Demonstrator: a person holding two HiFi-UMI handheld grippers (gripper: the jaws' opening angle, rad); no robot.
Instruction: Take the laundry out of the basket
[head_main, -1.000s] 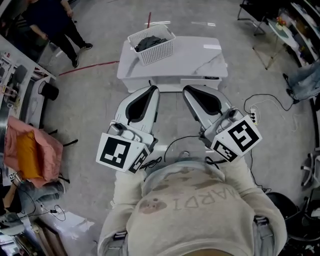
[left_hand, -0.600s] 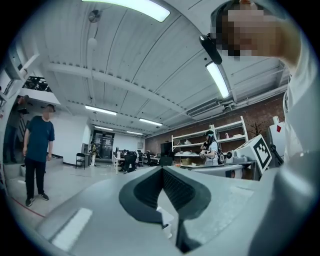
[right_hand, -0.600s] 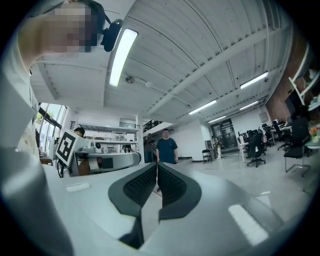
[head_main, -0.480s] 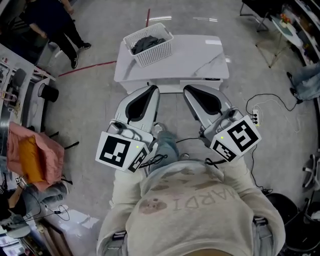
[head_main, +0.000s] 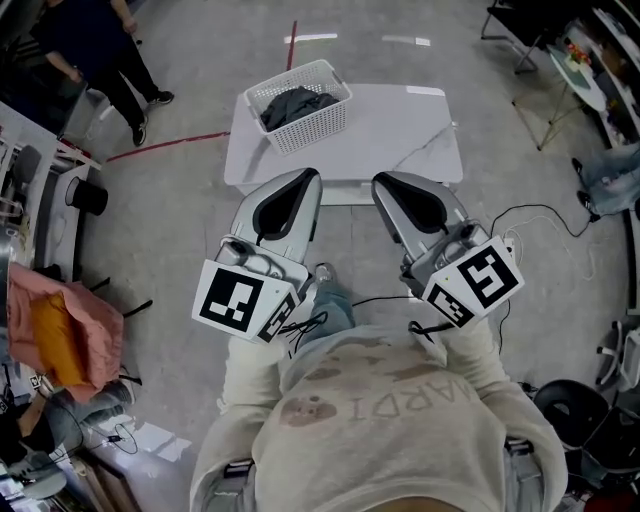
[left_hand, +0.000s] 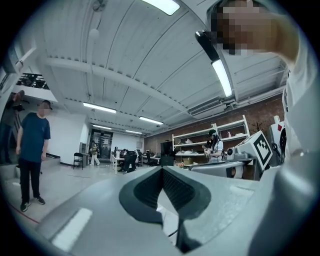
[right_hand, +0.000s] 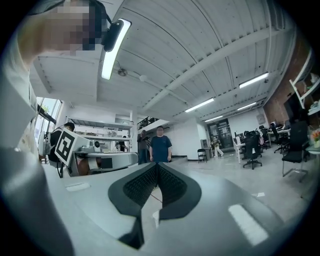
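Observation:
A white laundry basket (head_main: 322, 116) stands on the far left part of a white table (head_main: 400, 130), with dark laundry (head_main: 295, 100) bunched inside it. My left gripper (head_main: 305, 177) and right gripper (head_main: 385, 180) are held side by side in front of my chest, their tips over the table's near edge and well short of the basket. Both are shut with nothing between the jaws. The left gripper (left_hand: 162, 170) and the right gripper (right_hand: 157, 165) point up and out across the room, so neither gripper view shows the basket.
A person in dark clothes (head_main: 100, 50) stands on the floor beyond the table's left corner. A pink and orange cloth (head_main: 50, 330) lies on a stand at the far left. Cables (head_main: 530, 215) trail on the floor to the right. Red tape (head_main: 165, 145) marks the floor.
The table and basket have slid slightly down and toward me in the head view. A leg and shoe have appeared between the grippers. Both grippers keep the same pose, shut.

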